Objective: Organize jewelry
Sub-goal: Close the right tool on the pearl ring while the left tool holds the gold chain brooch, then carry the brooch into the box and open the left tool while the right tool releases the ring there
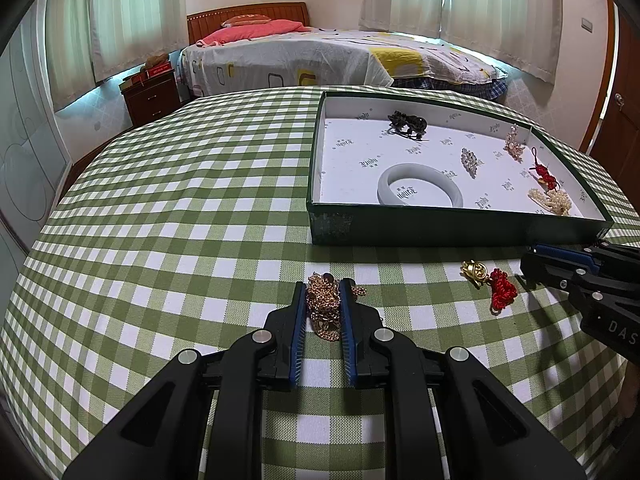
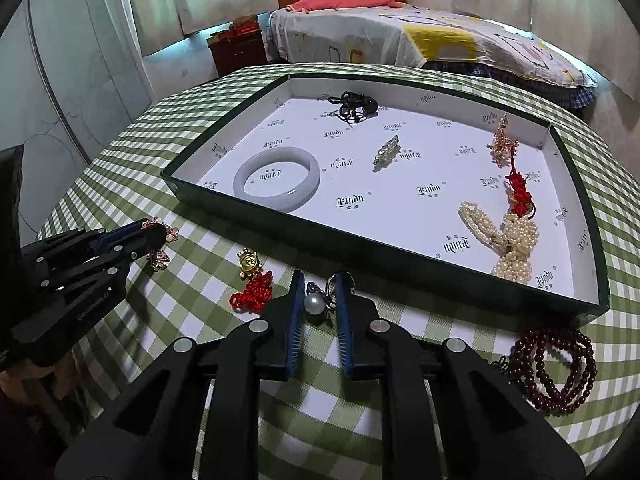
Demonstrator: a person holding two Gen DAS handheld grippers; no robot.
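Observation:
A dark green tray with a white printed floor stands on the checked table. It holds a pale jade bangle, black beads, a crystal brooch, a red knot charm and white pearls. My left gripper is shut on a rose-gold chain, low on the cloth. My right gripper straddles a pearl ring, its jaws apart. A gold charm with red knot lies between the grippers.
A dark red bead bracelet lies on the cloth at the right, in front of the tray. The right gripper body shows at the left view's right edge. A bed and a nightstand stand beyond the table.

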